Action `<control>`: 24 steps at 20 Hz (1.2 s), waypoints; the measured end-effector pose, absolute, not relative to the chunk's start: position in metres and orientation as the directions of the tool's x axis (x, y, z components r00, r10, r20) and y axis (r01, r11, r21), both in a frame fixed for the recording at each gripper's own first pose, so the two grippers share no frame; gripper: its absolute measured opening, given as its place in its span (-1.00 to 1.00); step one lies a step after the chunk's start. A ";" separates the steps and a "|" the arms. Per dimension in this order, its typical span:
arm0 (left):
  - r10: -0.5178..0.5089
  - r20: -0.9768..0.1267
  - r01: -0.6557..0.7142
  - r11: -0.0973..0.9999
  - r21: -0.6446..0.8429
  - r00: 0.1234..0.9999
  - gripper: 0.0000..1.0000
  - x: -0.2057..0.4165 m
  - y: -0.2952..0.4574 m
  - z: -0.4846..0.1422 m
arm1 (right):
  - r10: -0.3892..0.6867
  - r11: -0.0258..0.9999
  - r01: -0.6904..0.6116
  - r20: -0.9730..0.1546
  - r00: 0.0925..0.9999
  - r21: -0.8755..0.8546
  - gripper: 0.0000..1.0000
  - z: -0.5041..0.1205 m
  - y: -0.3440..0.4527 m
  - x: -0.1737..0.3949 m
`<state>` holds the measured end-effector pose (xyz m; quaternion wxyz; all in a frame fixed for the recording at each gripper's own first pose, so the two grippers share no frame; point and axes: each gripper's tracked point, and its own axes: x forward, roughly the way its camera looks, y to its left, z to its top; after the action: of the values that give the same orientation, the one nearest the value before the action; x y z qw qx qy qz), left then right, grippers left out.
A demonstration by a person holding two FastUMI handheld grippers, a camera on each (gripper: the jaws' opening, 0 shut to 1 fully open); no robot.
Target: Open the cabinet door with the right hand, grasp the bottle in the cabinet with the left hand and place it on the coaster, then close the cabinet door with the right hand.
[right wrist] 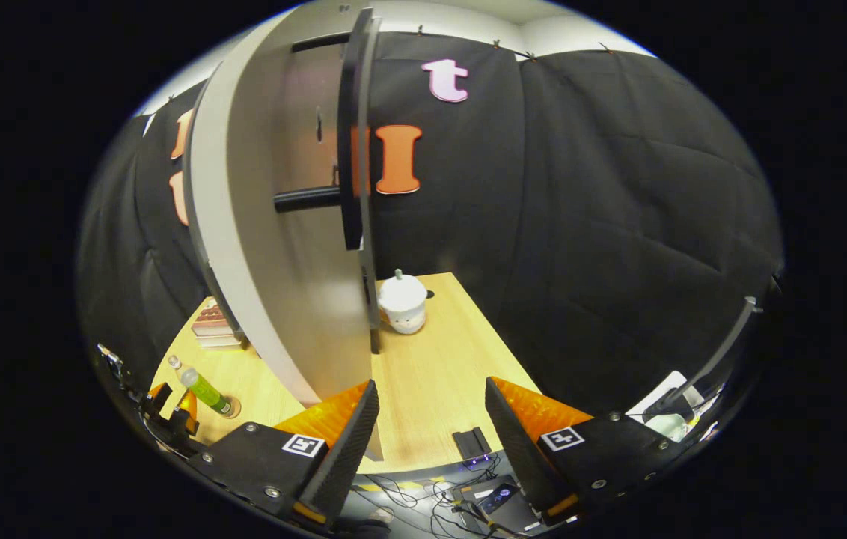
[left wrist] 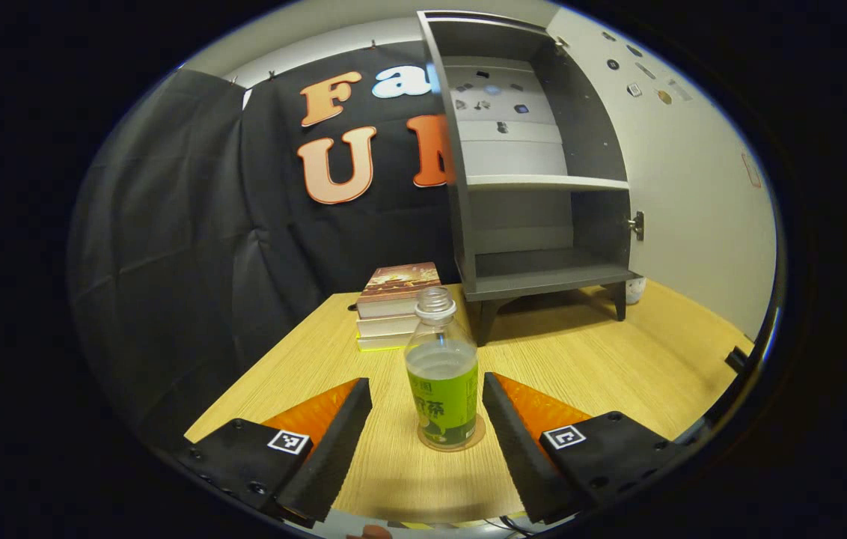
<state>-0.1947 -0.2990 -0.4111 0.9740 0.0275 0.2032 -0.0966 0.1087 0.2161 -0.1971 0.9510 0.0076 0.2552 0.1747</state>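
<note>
On the near part of the light wooden table (left wrist: 603,359):
Bottle: a clear plastic bottle with a green label and no cap (left wrist: 442,374) stands upright on a round transparent brownish coaster (left wrist: 474,440), in the left gripper view.
Left gripper: the left gripper (left wrist: 427,419) is released; its two fingers stand spread to either side of the bottle, apart from it, not touching.
Cabinet: a dark grey wooden cabinet on short legs (left wrist: 536,157) stands on the far right of the table, its front open, one shelf across the middle, both compartments bare.
Door: in the right gripper view the cabinet's pale grey door (right wrist: 274,247) is swung open and seen nearly edge-on, with black bar handles on its face.
Right gripper: the right gripper (right wrist: 431,427) is released, its fingers spread with nothing between them, near the door's lower edge but apart from it.
Books: a stack of three books with a reddish cover on top (left wrist: 393,303) lies left of the cabinet, beyond the bottle.
Jar: a small white lidded jar (right wrist: 402,302) sits on the table just beside the door's far edge.
Bottle, right gripper view: small at far left (right wrist: 203,389), leaning in the fisheye, on the coaster.
</note>
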 end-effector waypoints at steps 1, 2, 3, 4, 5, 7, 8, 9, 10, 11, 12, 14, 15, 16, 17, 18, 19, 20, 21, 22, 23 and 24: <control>-0.168 -0.400 0.184 0.983 0.002 0.901 0.95 -0.199 -0.291 -0.401 | 0.367 0.928 -0.352 -0.478 0.798 0.124 0.78 -0.197 0.226 0.105; -0.156 -0.392 0.167 0.986 -0.005 0.907 0.96 -0.201 -0.282 -0.390 | 0.392 0.918 -0.371 -0.473 0.789 0.141 0.79 -0.195 0.239 0.101; -0.143 -0.381 0.152 0.988 -0.006 0.914 0.96 -0.202 -0.274 -0.379 | 0.411 0.910 -0.387 -0.466 0.784 0.151 0.79 -0.196 0.249 0.098; -0.135 -0.365 0.143 0.990 -0.005 0.921 0.95 -0.200 -0.265 -0.365 | 0.425 0.903 -0.402 -0.459 0.780 0.153 0.79 -0.200 0.257 0.098; -0.124 -0.345 0.130 0.991 -0.006 0.930 0.95 -0.197 -0.255 -0.351 | 0.436 0.897 -0.416 -0.453 0.778 0.148 0.78 -0.196 0.267 0.095; -0.113 -0.323 0.113 0.993 -0.020 0.940 0.95 -0.188 -0.238 -0.329 | 0.453 0.887 -0.442 -0.443 0.773 0.134 0.79 -0.190 0.284 0.090; -0.108 -0.317 0.105 0.994 -0.027 0.942 0.95 -0.184 -0.228 -0.319 | 0.463 0.881 -0.454 -0.439 0.770 0.133 0.79 -0.187 0.294 0.088; -0.107 -0.309 0.100 0.994 -0.039 0.945 0.94 -0.179 -0.219 -0.309 | 0.477 0.874 -0.466 -0.432 0.765 0.139 0.79 -0.186 0.303 0.086; -0.104 -0.299 0.093 0.994 -0.051 0.949 0.96 -0.175 -0.209 -0.299 | 0.495 0.864 -0.480 -0.423 0.759 0.151 0.78 -0.185 0.312 0.083; -0.100 -0.289 0.087 0.995 -0.057 0.952 0.95 -0.172 -0.200 -0.289 | 0.513 0.855 -0.490 -0.409 0.755 0.168 0.78 -0.181 0.323 0.082; -0.095 -0.277 0.082 0.995 -0.058 0.956 0.95 -0.169 -0.191 -0.281 | 0.528 0.848 -0.497 -0.393 0.753 0.185 0.79 -0.176 0.332 0.080; -0.081 -0.257 0.070 0.996 -0.053 0.963 0.95 -0.161 -0.173 -0.266 | 0.543 0.839 -0.504 -0.381 0.749 0.206 0.78 -0.173 0.347 0.077; -0.080 -0.248 0.069 0.996 -0.053 0.965 0.95 -0.158 -0.166 -0.259 | 0.546 0.837 -0.506 -0.378 0.748 0.208 0.78 -0.173 0.354 0.077; -0.078 -0.241 0.068 0.996 -0.051 0.967 0.95 -0.156 -0.159 -0.254 | 0.550 0.835 -0.510 -0.376 0.746 0.209 0.78 -0.171 0.361 0.078; -0.079 -0.238 0.069 0.996 -0.048 0.968 0.94 -0.153 -0.152 -0.250 | 0.555 0.831 -0.517 -0.373 0.743 0.207 0.78 -0.169 0.369 0.077; -0.079 -0.233 0.071 0.997 -0.043 0.969 0.90 -0.152 -0.147 -0.247 | 0.562 0.826 -0.526 -0.369 0.740 0.203 0.79 -0.167 0.377 0.076; -0.079 -0.230 0.072 0.997 -0.035 0.970 0.92 -0.149 -0.141 -0.243 | 0.570 0.820 -0.535 -0.364 0.737 0.201 0.78 -0.162 0.384 0.077; -0.081 -0.228 0.076 0.997 -0.027 0.970 0.92 -0.148 -0.136 -0.240 | 0.579 0.814 -0.545 -0.359 0.732 0.200 0.78 -0.161 0.390 0.077; -0.081 -0.229 0.078 0.997 -0.019 0.970 0.92 -0.147 -0.131 -0.238 | 0.589 0.807 -0.556 -0.353 0.727 0.199 0.78 -0.159 0.395 0.075; -0.080 -0.226 0.079 0.997 -0.014 0.971 0.92 -0.143 -0.126 -0.236 | 0.599 0.799 -0.567 -0.347 0.721 0.202 0.78 -0.158 0.400 0.076; -0.077 -0.220 0.076 0.997 -0.010 0.972 0.92 -0.140 -0.122 -0.232 | 0.608 0.792 -0.575 -0.342 0.716 0.204 0.78 -0.156 0.402 0.077; -0.076 -0.218 0.076 0.997 -0.006 0.973 0.92 -0.137 -0.119 -0.231 | 0.616 0.786 -0.582 -0.339 0.711 0.209 0.78 -0.156 0.405 0.077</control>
<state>-0.1368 -0.1185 -0.2310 0.9932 0.0011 0.1095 -0.0384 0.0774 0.4052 -0.1556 0.9239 0.0434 0.1986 0.3242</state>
